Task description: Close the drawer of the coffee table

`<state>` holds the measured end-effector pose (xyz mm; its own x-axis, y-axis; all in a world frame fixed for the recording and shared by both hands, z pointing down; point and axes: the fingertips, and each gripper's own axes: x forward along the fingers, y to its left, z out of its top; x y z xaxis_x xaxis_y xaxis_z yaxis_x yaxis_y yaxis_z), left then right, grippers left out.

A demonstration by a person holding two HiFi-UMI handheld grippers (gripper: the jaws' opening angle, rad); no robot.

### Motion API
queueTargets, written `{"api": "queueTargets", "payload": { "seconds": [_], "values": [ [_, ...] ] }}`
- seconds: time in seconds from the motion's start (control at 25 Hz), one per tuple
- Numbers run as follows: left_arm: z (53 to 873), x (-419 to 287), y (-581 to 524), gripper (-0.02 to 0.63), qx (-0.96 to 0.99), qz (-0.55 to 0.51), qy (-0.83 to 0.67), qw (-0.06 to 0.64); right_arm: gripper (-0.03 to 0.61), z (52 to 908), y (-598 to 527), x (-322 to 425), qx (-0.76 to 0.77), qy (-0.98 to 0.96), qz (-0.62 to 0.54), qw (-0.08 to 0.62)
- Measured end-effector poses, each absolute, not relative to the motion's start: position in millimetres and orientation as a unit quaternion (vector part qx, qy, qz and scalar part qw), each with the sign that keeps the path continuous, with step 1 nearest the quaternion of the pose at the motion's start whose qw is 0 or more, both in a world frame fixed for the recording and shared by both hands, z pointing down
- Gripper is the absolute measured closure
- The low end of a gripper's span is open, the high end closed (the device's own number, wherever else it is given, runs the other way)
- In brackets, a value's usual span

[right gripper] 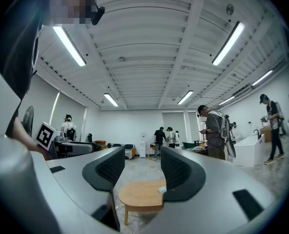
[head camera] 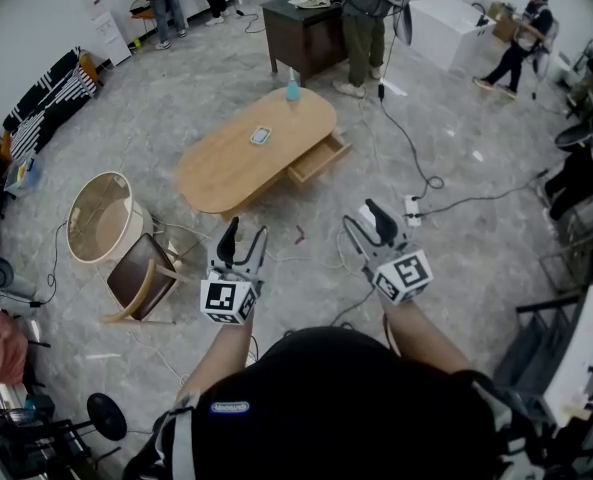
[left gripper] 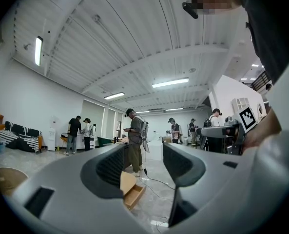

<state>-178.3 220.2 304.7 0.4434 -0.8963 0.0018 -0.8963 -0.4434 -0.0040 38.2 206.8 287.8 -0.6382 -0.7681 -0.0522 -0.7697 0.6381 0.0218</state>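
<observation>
Coffee table mostly hidden behind left gripper, small item on tabletop too small to identify

**Q:** what's your right gripper cam giving you?

**Me:** jaws wide apart on my end. Through the gap I see the coffee table well off, with some small pale thing on its top. A person stands at right.
</observation>
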Motion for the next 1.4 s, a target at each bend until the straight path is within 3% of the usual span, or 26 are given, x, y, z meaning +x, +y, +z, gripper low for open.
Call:
{"api": "queueTargets", "payload": {
  "seconds": [1.4],
  "values": [
    [295, -267, 182, 0.383, -0.862, 0.023, 0.506, 0.002, 0.373, 268, 179, -24, -0.480, 0.877, 0.034, 0.002]
  ]
}}
